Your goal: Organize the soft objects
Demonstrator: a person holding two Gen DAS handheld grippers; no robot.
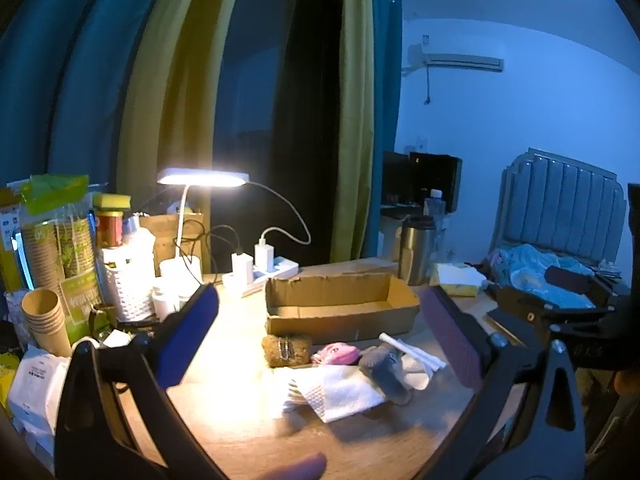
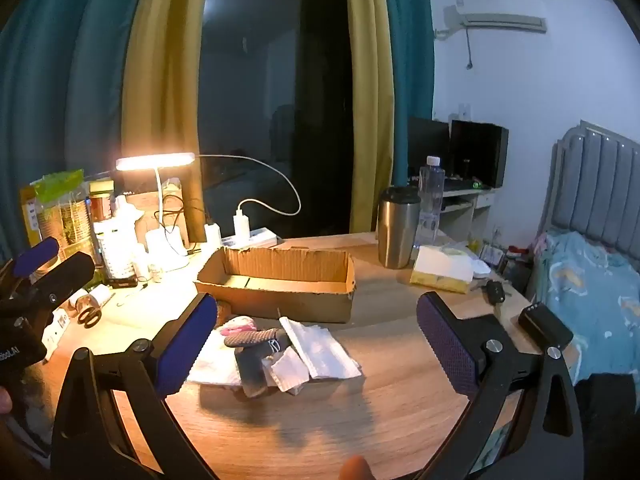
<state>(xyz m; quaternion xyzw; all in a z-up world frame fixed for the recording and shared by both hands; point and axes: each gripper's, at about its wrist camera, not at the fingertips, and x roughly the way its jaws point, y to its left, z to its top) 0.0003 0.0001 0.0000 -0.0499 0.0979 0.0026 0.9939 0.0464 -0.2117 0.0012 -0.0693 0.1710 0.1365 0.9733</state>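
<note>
The left wrist view is showing both grippers, left gripper (image 1: 320, 328) and right gripper (image 2: 316, 334), hovering with wide empty jaws above the cloths (image 1: 340, 392) before the cardboard box (image 1: 340, 308).

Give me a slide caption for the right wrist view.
Open right gripper above soft items before an empty cardboard box.

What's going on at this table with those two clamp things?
A person holds two tongs over a wooden table, tidying soft items. Left tongs and right tongs both hang open, holding nothing. A white cloth, socks and a brown fuzzy pouch lie before the empty cardboard box.
</note>
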